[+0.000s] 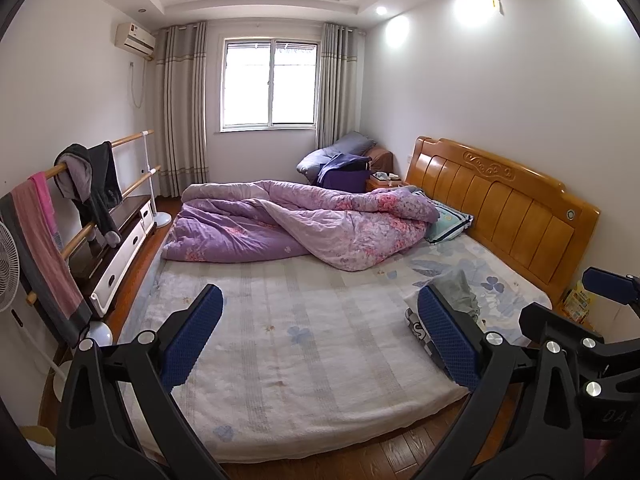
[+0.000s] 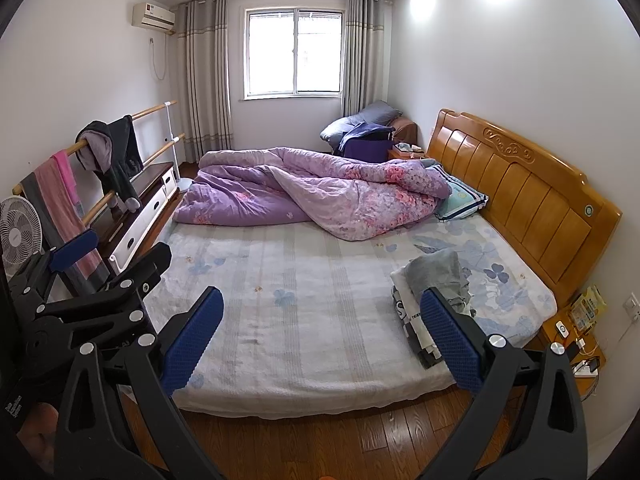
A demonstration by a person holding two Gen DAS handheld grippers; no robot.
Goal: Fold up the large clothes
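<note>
With the bed (image 2: 304, 320) largely bare in front, the heap of clothes (image 2: 436, 280) near its headboard-side edge is best approached by both the left gripper (image 1: 320, 336) and right gripper (image 2: 322, 338), jaws held wide apart and empty, and one garment lifted clear.

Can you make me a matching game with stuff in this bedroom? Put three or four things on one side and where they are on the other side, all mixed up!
Things:
1. purple quilt
2. pile of clothes
3. dark jacket
4. air conditioner

Places:
A. hanging on the wooden rail by the left wall
B. high on the wall, left of the window
C. bunched up on the far side of the bed
D. on the near side of the bed, towards the headboard

Pairs: 1-C, 2-D, 3-A, 4-B
</note>
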